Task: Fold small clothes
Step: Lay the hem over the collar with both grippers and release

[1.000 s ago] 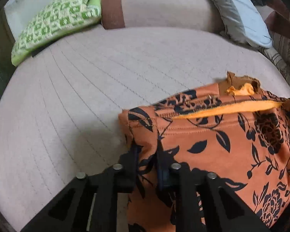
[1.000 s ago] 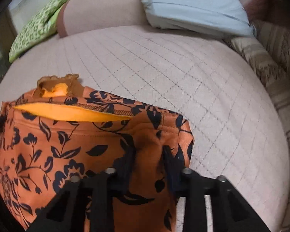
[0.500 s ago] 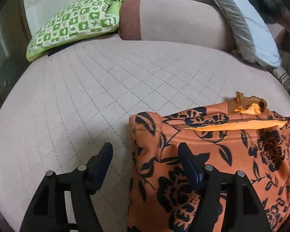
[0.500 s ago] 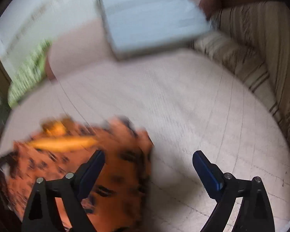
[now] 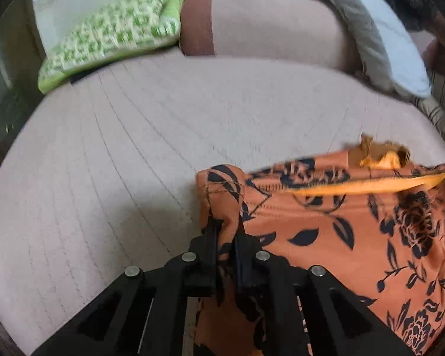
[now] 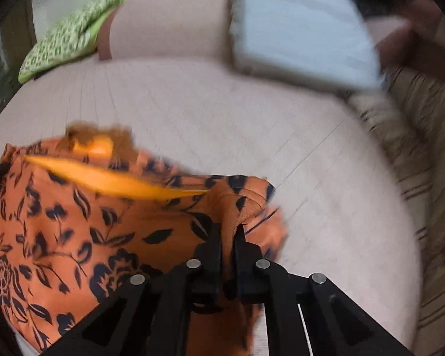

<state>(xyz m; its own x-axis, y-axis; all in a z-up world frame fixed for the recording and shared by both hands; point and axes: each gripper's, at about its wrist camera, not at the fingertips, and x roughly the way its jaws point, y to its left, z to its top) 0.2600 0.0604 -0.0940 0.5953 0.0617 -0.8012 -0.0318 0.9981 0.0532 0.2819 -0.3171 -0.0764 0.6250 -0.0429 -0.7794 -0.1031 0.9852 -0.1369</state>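
Observation:
An orange garment with black flower print (image 5: 341,225) lies on the pink quilted bed (image 5: 133,160). A plain orange lining strip (image 5: 365,184) shows along its far edge. My left gripper (image 5: 226,231) is shut on the garment's left corner. In the right wrist view the same garment (image 6: 89,222) fills the lower left, and my right gripper (image 6: 228,234) is shut on its right corner. Both corners are pinched and slightly raised.
A green patterned pillow (image 5: 112,32) lies at the far left, a pink bolster (image 5: 267,26) at the back, and a pale blue pillow (image 6: 305,32) at the back right. A striped blanket (image 6: 424,154) borders the bed's right side.
A second ago both grippers held the garment's corners. Half a second ago both stood open and apart from the cloth. Now both are shut on the corners again, nearer the edge.

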